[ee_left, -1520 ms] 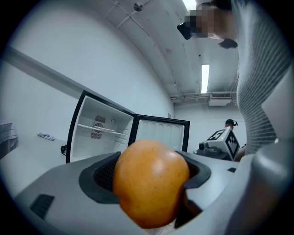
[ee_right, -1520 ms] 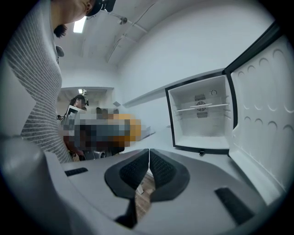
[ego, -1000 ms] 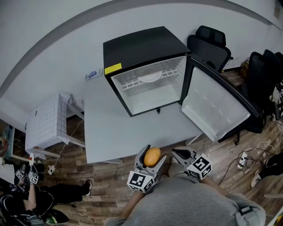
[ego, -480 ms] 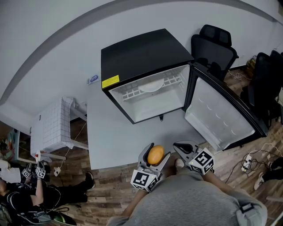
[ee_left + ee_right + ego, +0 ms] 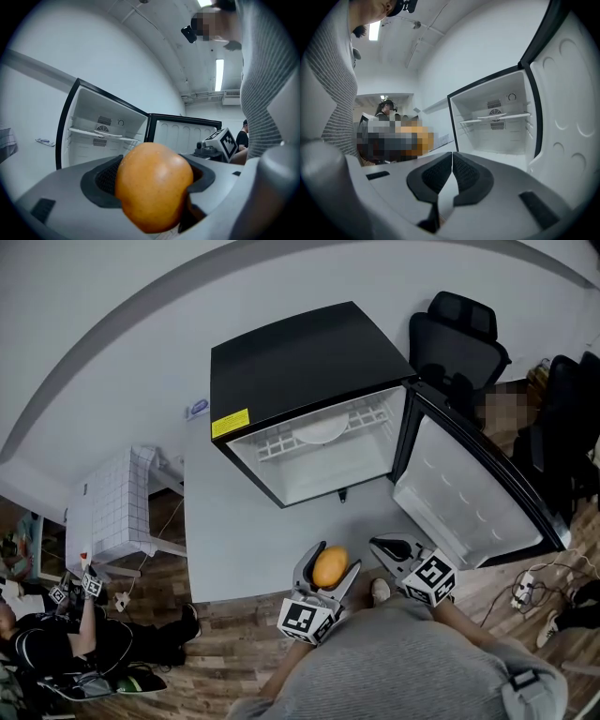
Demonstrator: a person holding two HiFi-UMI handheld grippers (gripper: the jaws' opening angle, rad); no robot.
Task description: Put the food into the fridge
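Left hand-held gripper, clamping an orange, had advanced toward the open mini fridge across the surface; right hand-held gripper remained closed, empty.

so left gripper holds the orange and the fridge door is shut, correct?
One thing is wrong: the fridge door is not shut. It stands wide open, as the head view shows. The rest holds: the left gripper does hold the orange.
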